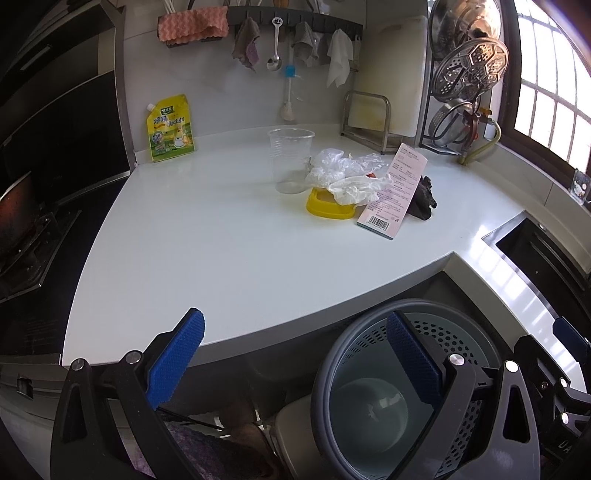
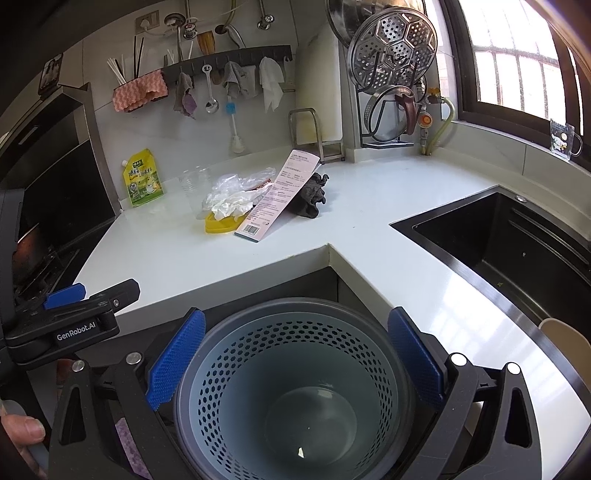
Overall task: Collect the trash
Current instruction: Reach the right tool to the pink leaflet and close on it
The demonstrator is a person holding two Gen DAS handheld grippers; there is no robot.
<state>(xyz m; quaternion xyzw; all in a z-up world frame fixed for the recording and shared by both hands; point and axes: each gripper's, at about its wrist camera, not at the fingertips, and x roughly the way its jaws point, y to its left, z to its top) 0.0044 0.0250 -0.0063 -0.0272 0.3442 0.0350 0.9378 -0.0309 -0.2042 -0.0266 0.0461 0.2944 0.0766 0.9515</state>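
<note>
A pile of trash lies on the white counter (image 1: 221,229): a clear plastic cup (image 1: 290,160), crumpled plastic wrap (image 1: 345,171), a yellow lid (image 1: 327,206), a pink paper box (image 1: 395,192) and a dark crumpled rag (image 1: 424,197). The pile also shows in the right wrist view: cup (image 2: 194,184), wrap (image 2: 236,192), lid (image 2: 221,223), box (image 2: 282,194), rag (image 2: 312,195). A grey perforated bin (image 2: 291,373) stands below the counter edge; it also shows in the left wrist view (image 1: 395,384). My left gripper (image 1: 295,354) is open, empty. My right gripper (image 2: 295,350) is open above the bin.
A yellow seasoning pouch (image 1: 170,127) leans on the back wall. A black sink (image 2: 517,240) is at the right, a stove (image 1: 26,229) at the left. Racks with cloths (image 1: 192,22), utensils and steel lids (image 2: 391,51) hang at the back.
</note>
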